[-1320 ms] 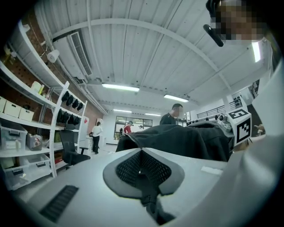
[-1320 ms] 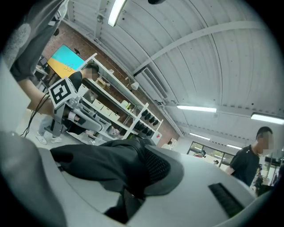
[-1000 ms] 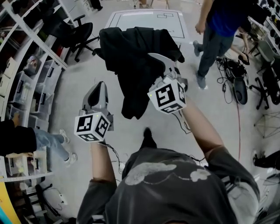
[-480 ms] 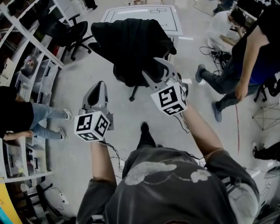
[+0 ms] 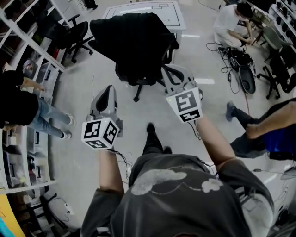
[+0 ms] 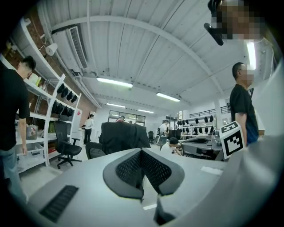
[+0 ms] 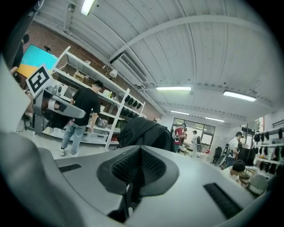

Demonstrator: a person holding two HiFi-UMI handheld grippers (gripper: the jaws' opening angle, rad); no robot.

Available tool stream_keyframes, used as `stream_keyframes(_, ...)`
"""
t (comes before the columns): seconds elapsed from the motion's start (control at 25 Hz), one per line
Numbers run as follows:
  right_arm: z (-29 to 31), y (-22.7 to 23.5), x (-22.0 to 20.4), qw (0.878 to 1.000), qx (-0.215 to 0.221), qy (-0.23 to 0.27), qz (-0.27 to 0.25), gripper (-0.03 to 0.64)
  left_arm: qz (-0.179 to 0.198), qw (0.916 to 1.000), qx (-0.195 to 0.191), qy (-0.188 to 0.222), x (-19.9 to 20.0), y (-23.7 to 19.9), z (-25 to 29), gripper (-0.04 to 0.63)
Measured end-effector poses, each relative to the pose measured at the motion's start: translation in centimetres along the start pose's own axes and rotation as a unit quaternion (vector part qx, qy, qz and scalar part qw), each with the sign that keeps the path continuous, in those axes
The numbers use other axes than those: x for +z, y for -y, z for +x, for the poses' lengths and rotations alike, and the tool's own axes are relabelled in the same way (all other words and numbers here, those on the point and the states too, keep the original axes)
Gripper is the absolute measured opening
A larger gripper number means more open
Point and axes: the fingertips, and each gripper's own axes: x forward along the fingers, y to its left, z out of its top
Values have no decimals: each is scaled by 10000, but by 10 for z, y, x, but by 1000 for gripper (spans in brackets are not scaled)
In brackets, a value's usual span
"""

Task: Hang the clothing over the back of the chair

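A black piece of clothing (image 5: 134, 39) lies draped over the back of a black swivel chair (image 5: 138, 81) in the head view. It also shows ahead as the dark clothing (image 6: 122, 137) in the left gripper view and the clothing (image 7: 144, 133) in the right gripper view. My right gripper (image 5: 169, 73) hangs just right of the chair, apart from the cloth, shut with nothing in it; its gripper tip (image 7: 140, 150) shows the pads together. My left gripper (image 5: 107, 91) is lower left of the chair, its gripper tip (image 6: 143, 153) also shut and empty.
A white table (image 5: 143, 9) stands behind the chair. Another office chair (image 5: 76, 34) and shelving (image 5: 27, 55) line the left. One person (image 5: 18, 104) stands by the shelves, another person (image 5: 236, 21) crouches at the top right, and a third person (image 5: 273, 132) is at the right edge. Cables and a scooter (image 5: 245, 69) lie on the floor there.
My right gripper let go of the black clothing, opened wide, then shut and drew back. The clothing now rests on the chair back. Both grippers are farther from the chair.
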Motion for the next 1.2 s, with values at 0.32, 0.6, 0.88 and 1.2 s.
stream_keyframes(0.32, -28, -1, -18, 9990, -49, -186, 402, -11, -33, 9998, -188, -79, -14, 31, -19, 0)
stream_keyframes(0.6, -32, -13, -23, 9983, -2, -314, 498, -11, -34, 9990, -413, -187, -19, 29, -16, 0)
stream_keyframes(0.88, -28, -8, -25, 9964, -174, -481, 673, -11, -176, 9972, -696, -218, -16, 26, -2, 0)
stream_keyframes(1.2, -29, -19, -17, 9942, -316, -484, 902, -11, -245, 9951, -913, -273, -15, 15, -13, 0)
